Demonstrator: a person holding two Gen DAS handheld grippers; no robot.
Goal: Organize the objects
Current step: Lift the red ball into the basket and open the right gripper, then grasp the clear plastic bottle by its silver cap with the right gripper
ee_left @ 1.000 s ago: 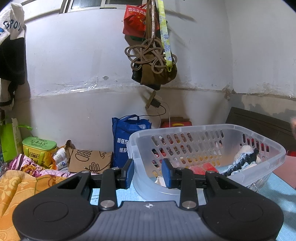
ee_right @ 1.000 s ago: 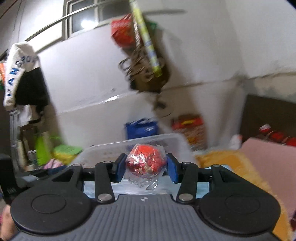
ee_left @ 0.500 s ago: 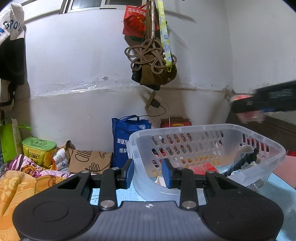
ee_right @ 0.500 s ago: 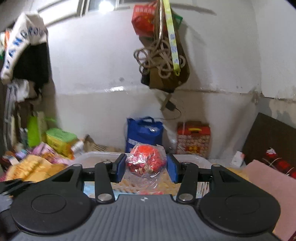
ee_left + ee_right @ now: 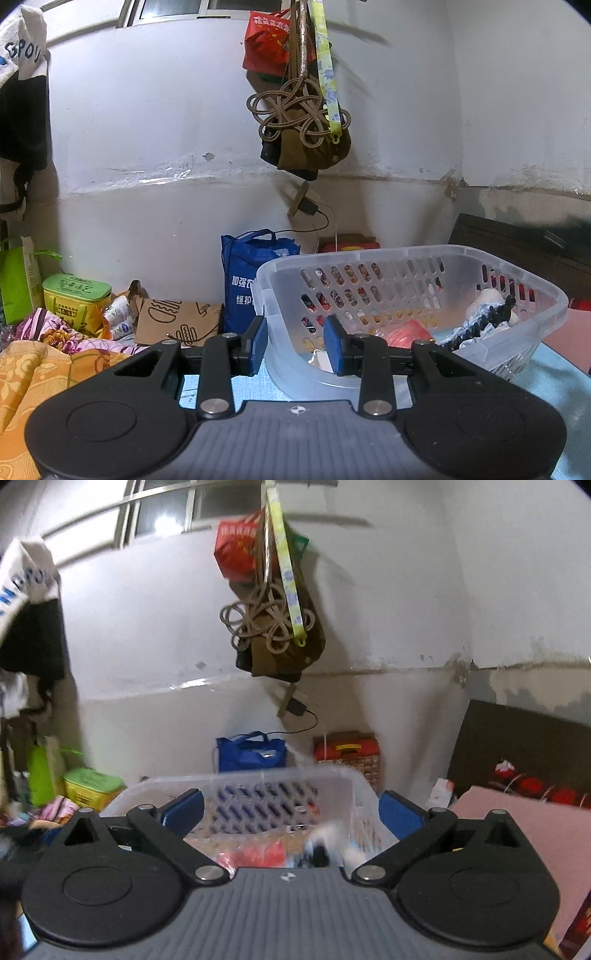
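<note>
A clear plastic basket (image 5: 424, 258) with slotted walls stands on a light blue surface. My left gripper (image 5: 296, 345) straddles its near left corner, one blue pad outside the wall and one inside, shut on it. The basket holds a red item (image 5: 406, 330), a black knobbly thing (image 5: 480, 326) and something white (image 5: 487, 299). My right gripper (image 5: 291, 810) hangs over the basket (image 5: 280, 779), its jaws opening wide with nothing between the pads. Below them a red packet (image 5: 258, 853) in clear wrap lies blurred inside the basket.
Behind the basket a blue bag (image 5: 255, 280) and a red box (image 5: 347, 753) stand against the white wall. To the left are a green tin (image 5: 75, 299), a brown paper bag (image 5: 177, 321) and orange cloth (image 5: 37, 373). Cords and bags (image 5: 299, 122) hang above. Pink bedding (image 5: 517, 830) lies right.
The right gripper swung in over the basket and its jaws sprang wide; the red packet left the pads and now lies in the basket. The left gripper stayed put.
</note>
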